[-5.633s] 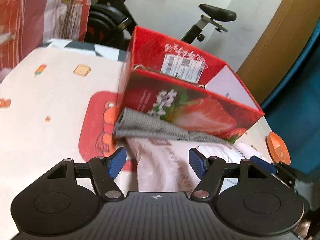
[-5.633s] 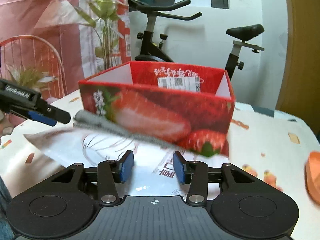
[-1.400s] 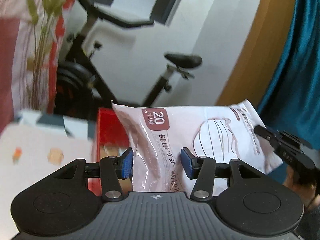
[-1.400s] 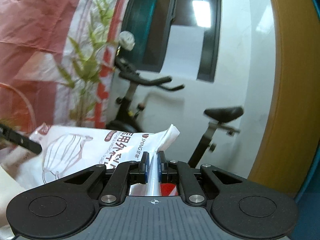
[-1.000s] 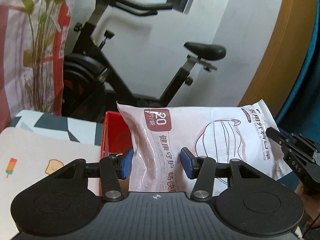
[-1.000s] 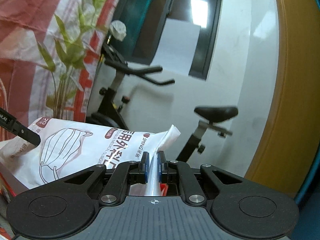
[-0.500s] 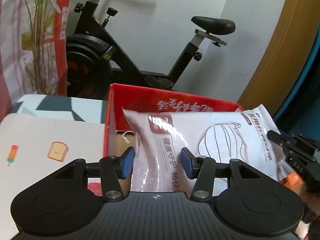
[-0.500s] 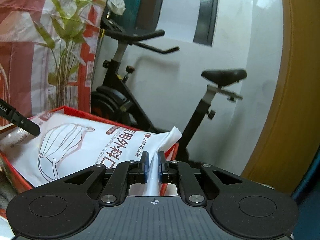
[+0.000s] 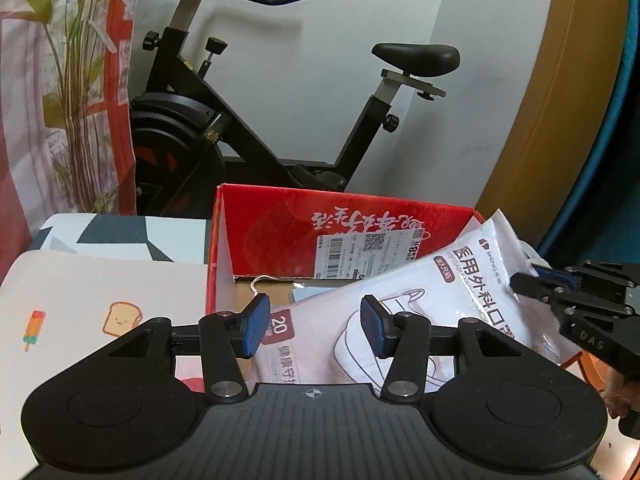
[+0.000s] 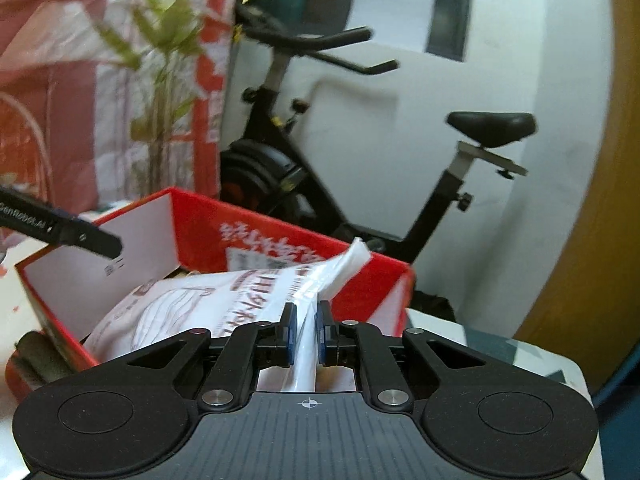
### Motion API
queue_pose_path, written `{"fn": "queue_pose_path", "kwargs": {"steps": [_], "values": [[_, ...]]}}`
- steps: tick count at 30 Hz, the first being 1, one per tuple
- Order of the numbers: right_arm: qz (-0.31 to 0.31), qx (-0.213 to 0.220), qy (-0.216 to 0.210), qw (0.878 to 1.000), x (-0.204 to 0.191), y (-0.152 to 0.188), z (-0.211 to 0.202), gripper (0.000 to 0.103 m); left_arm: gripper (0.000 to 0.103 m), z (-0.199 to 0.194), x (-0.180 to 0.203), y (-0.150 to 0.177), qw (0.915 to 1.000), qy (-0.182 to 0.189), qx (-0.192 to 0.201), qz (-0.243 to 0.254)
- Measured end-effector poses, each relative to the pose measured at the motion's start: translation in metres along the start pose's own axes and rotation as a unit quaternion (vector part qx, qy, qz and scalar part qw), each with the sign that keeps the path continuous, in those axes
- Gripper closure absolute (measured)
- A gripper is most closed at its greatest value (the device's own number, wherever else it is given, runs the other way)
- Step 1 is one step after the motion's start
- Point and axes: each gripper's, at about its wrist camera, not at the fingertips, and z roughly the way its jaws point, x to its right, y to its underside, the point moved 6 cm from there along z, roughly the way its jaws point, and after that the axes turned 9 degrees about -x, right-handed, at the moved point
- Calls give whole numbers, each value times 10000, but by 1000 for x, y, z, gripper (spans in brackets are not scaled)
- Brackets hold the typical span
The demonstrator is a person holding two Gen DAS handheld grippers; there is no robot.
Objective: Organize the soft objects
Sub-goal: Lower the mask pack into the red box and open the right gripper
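A white and pink bag of face masks (image 9: 424, 304) lies slanted across the open red strawberry box (image 9: 280, 220), its left end low inside, its right end up at the box's right rim. My left gripper (image 9: 314, 330) is open, its blue pads apart on either side of the bag's near end. My right gripper (image 10: 306, 334) is shut on the bag's clear edge (image 10: 308, 320); it also shows in the left wrist view (image 9: 532, 280). The bag (image 10: 192, 308) rests in the box (image 10: 192, 224) in the right wrist view.
The box stands on a table with a cartoon-print cloth (image 9: 100, 292). A grey cloth (image 10: 36, 352) lies against the box's outer front. An exercise bike (image 9: 248, 128) stands behind the table, with a plant and red-white curtain (image 9: 80, 80) at left.
The bag has come down from mid-air into the red box. My left gripper's pads have opened wider off the bag. My right gripper still holds the bag's edge.
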Motion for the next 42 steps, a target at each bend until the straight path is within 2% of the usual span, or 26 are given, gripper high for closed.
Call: {"fn": "queue_pose_path", "kwargs": {"steps": [4,11,12,15,16,25,30,35,42], "values": [[-15,-640,-109,9979,-10,-4,21,94,51,-1,-1,0,10000,-88,31,36],[-330,-1850,-78,9822,-7,-1,51,91,51,1,0,3,9999,-109,21,107],[-383,-1887,-53,9813,-6,-2,52,90,51,1,0,3,9999,-93,19,112],[-276,-1944,-252,9802,1,-10,43,72,51,0,0,2,9998,-108,34,170],[-215,-1943,-309,9802,4,-14,38,71,51,0,-1,2,9998,-120,30,171],[-101,-1858,-560,9809,27,-31,21,81,51,1,-1,3,9998,-142,15,117],[-88,-1748,-630,9825,25,-39,16,84,51,0,-3,1,9998,-158,25,112],[244,-1859,-1038,9768,18,-36,22,88,51,3,-4,-2,9998,-188,45,38],[338,-1644,-1124,9794,15,-49,19,89,51,5,-6,2,9998,-172,-5,75]]}}
